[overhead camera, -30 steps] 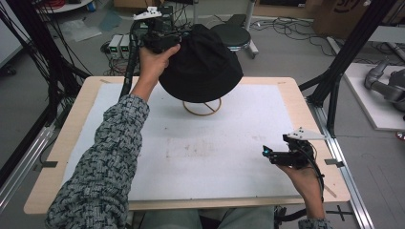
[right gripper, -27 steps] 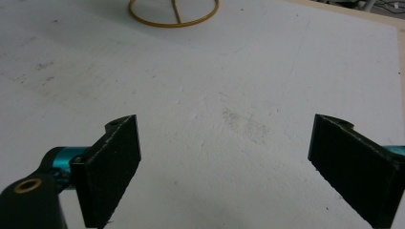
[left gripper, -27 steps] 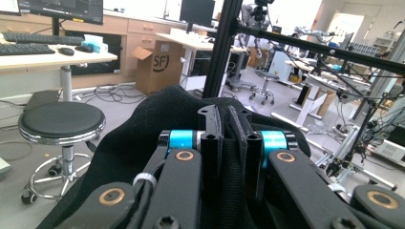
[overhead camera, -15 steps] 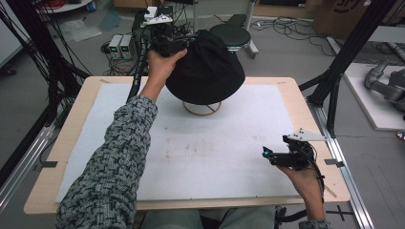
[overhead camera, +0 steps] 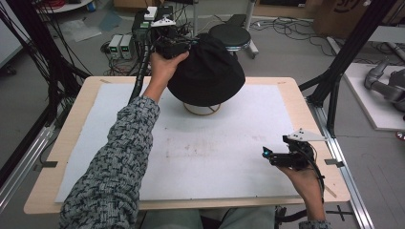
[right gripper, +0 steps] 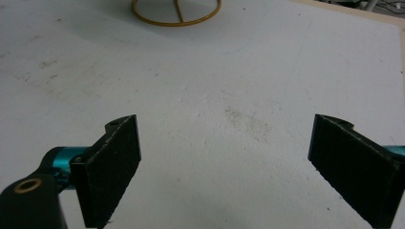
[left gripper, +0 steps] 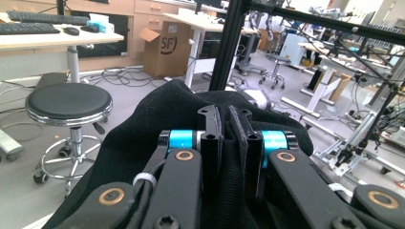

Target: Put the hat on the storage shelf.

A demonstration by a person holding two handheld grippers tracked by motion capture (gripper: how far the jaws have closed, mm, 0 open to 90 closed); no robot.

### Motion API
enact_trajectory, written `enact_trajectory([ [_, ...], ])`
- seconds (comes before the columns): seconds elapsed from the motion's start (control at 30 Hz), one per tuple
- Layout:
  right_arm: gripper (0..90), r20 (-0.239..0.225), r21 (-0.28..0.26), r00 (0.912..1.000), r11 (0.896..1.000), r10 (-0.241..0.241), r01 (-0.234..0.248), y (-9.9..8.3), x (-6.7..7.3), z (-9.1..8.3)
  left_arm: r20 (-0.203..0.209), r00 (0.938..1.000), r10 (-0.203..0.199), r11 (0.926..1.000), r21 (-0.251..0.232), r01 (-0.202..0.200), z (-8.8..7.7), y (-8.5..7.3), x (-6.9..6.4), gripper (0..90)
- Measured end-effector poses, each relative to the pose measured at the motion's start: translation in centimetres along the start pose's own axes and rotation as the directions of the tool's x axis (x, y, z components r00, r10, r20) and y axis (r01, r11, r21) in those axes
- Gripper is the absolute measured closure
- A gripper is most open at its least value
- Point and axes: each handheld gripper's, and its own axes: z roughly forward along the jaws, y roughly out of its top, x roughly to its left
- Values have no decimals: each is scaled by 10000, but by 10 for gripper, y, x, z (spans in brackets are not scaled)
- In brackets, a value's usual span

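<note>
The worktop (overhead camera: 296, 102) spreads wide under its white mat, and at the far centre the black hat (overhead camera: 207, 76) is draped on a wooden ring stand (overhead camera: 202, 109), likely to keep its shape. The left hand-held gripper (overhead camera: 173, 45) is clenched on the hat's fabric at its far-left edge. At the near right, the right hand-held gripper (overhead camera: 268, 155) waits, jaws spread, holding nothing.

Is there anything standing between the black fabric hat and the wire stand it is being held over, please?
Nothing visible does. The left gripper is shut on the soft black fabric hat, which hangs over the tan wire ring stand; the white table mat around the stand's base is bare.
</note>
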Motion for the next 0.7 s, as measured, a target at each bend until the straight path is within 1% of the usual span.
enact_trajectory([
  [0.1, 103, -9, 60, 10000, 10000, 27, -27, 0, 1, 1, 62, 10000, -46, 10000, -39, 47, 1, -1, 1, 826],
  [0.17, 103, -38, 75, 10000, 10000, -15, 15, 0, 1, 1, 71, 10000, -14, 10000, -15, 14, 2, -1, 0, 820],
  [0.2, 103, -46, 82, 10000, 10000, -4, 5, 0, 1, 1, 77, 9999, 71, 10000, 16, -71, 2, -2, 0, 818],
  [0.33, 104, -33, 93, 10000, 10000, -1, 2, 0, 2, 1, 59, 10000, 59, 10000, 45, -59, 2, -2, 0, 811],
  [0.43, 104, -35, 57, 10000, 10000, -14, 14, 0, 1, 1, -9, 9997, 232, 9996, 154, -232, 2, -2, -1, 790],
  [0.57, 104, -19, 45, 10000, 10000, -51, 51, 1, 1, 1, -29, 9996, 294, 9994, 204, -293, 2, -2, -1, 778],
  [0.7, 104, -30, 57, 10000, 10000, 21, -20, 1, 1, 1, -111, 9991, 416, 9988, 256, -413, 2, -2, -3, 731],
])
